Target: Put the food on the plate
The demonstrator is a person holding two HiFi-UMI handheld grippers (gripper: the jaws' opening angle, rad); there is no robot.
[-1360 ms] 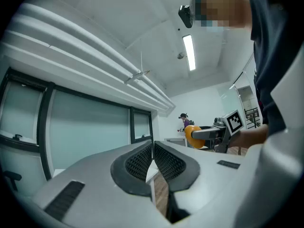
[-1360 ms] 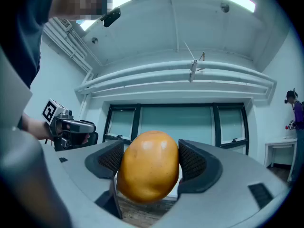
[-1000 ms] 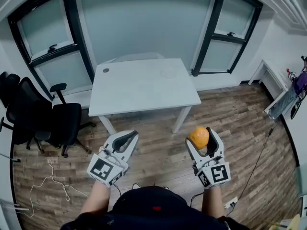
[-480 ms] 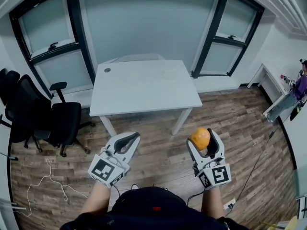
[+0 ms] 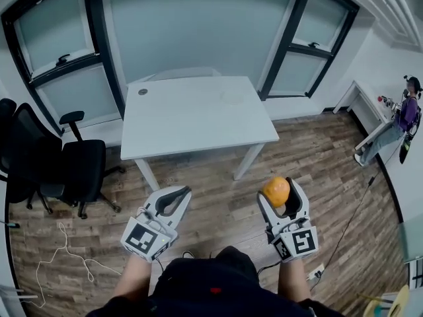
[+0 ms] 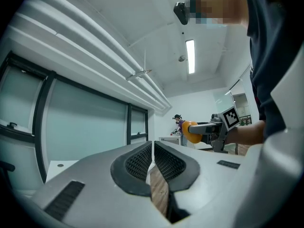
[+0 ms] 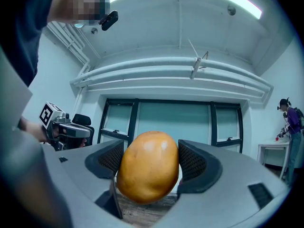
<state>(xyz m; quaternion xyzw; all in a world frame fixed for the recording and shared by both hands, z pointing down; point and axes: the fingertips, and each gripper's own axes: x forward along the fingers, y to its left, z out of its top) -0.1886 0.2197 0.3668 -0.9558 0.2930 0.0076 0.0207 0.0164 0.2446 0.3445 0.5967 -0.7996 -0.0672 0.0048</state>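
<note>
At the bottom of the head view, the person's two forearms reach forward over a wooden floor. The right gripper has its jaws closed on the food - a smooth, rounded orange-yellow piece. The right gripper view shows the food pressed between both ribbed pads of the right gripper, bulging out above and below them. The left gripper is level with it and well apart. In its own view the left gripper has its pads together at the tips and nothing between them.

Both grippers are in the air above the floor, short of the near edge of a white table. The tabletop has a small dark round mark near its far left corner and a pale round shape near its far right corner - too faint to identify. A black office chair stands left of the table, and a thin white cable lies on the floor nearer the person. Dark-framed windows line the wall behind. At the far right a person stands beside a small white desk.
</note>
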